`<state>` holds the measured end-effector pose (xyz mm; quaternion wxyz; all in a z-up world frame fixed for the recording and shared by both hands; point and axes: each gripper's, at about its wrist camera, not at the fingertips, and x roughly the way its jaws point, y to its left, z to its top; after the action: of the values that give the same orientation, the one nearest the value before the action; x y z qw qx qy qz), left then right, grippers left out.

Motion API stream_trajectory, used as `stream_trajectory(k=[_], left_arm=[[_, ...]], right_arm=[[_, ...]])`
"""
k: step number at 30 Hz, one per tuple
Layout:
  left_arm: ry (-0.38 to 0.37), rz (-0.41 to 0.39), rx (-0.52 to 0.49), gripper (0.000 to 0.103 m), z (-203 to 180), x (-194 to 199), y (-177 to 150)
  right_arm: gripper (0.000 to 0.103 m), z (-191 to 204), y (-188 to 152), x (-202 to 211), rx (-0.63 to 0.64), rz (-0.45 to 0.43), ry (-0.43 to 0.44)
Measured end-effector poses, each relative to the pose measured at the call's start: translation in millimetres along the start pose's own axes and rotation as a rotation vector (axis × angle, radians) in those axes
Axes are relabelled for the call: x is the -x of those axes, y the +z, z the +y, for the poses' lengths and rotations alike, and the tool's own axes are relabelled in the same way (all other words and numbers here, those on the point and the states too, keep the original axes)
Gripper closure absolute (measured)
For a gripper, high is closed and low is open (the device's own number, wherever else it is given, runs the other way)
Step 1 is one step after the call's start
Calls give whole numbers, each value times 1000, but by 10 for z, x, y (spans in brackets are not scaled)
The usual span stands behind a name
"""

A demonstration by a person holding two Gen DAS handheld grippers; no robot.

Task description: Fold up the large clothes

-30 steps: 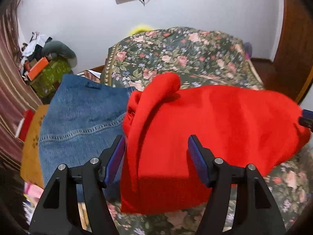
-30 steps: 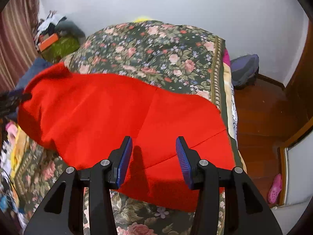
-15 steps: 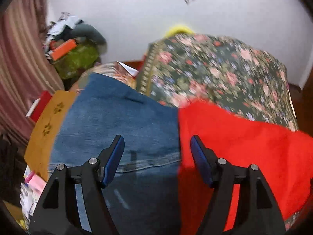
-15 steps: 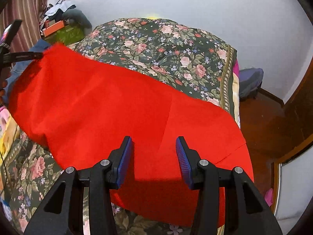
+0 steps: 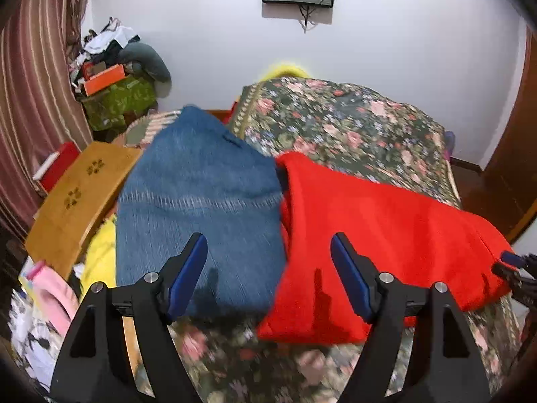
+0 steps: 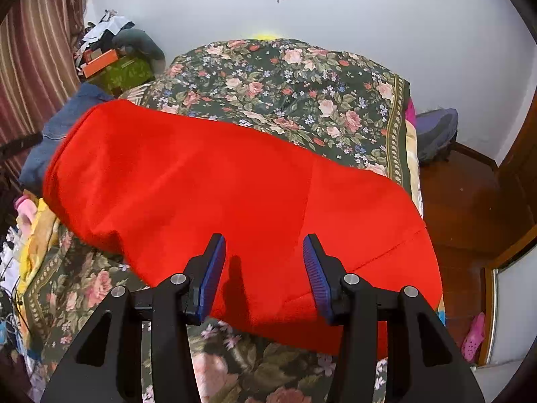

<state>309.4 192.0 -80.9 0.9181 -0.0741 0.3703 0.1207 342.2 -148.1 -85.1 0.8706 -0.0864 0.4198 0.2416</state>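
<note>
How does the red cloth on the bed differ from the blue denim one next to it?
The red garment is plain, bright and spreads wide across the floral bedspread; the denim piece is blue, shows a stitched seam and looks narrower. The red one lies right of the denim. Both lie flat, and no fingers hold either.

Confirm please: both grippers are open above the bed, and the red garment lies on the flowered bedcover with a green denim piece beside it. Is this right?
One detail is wrong: the denim piece beside the red garment is blue, not green, as the left wrist view shows. The rest holds: the left gripper and right gripper are open above the flowered bedcover.
</note>
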Motion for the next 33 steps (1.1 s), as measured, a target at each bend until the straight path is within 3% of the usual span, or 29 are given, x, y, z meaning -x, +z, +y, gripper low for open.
stream_trajectory(k=[4,12,18,24,26,29,30,33], left_arm=[[-47,42,82,19,-7,-2,-332],[-228,219,286,18,-118,-602,-845],[-322,176,389,18,-186,-924,-757],[-284,124,481,18,-268,-1028,-677],[-270,130,552,23,-280,-1021,-685],[-223,132,576,46,-332,-926,-663],[-240,119,576,71,-341,-878,-654],[-199,65,561,92,-411,-677,-611]], right_arm=[[59,40,-1,60,6,-9,7],[59,72,-25,-9,3,4,12],[59,30,-48,-112,2,30,1],[59,-28,-25,-186,-17,38,-4],[59,-27,-15,-172,-27,33,-2],[59,-4,-6,-143,-29,32,12],[59,6,-8,-132,-28,32,13],[59,31,0,-114,-22,35,15]])
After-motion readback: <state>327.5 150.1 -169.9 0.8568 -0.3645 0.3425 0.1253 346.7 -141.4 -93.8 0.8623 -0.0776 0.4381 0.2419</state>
